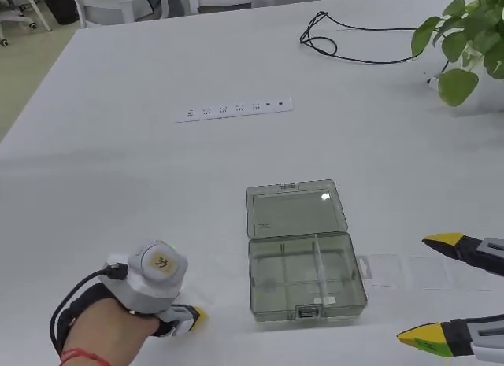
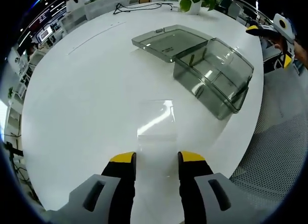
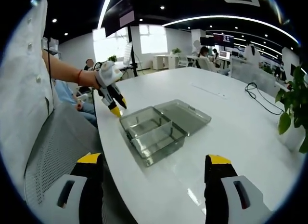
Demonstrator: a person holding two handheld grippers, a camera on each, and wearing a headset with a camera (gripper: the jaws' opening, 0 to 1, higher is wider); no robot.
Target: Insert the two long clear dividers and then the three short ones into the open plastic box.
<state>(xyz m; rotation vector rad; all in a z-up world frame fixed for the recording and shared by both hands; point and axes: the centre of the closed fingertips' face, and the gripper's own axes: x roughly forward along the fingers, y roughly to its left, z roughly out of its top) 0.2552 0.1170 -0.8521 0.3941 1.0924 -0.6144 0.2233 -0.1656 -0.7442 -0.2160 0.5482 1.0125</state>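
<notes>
The open smoky plastic box (image 1: 264,291) sits at the table's near middle, its lid (image 1: 295,210) laid flat behind it. A clear divider (image 1: 319,273) stands inside, front to back. Several short clear dividers (image 1: 387,270) lie flat just right of the box. My right gripper (image 1: 435,287) hovers beside them, jaws wide open and empty; its own view faces the box (image 3: 144,122) from the side. My left gripper (image 1: 189,317) rests low on the table, left of the box. Its jaws (image 2: 157,159) stand open, with a clear divider (image 2: 156,119) flat on the table just ahead.
A white power strip (image 1: 234,109) lies farther back on the table, with a coiled black cable (image 1: 335,42) beyond it. A potted plant (image 1: 468,35) stands at the back right. The table's near edge runs close below both grippers. Office chairs stand beyond the far edge.
</notes>
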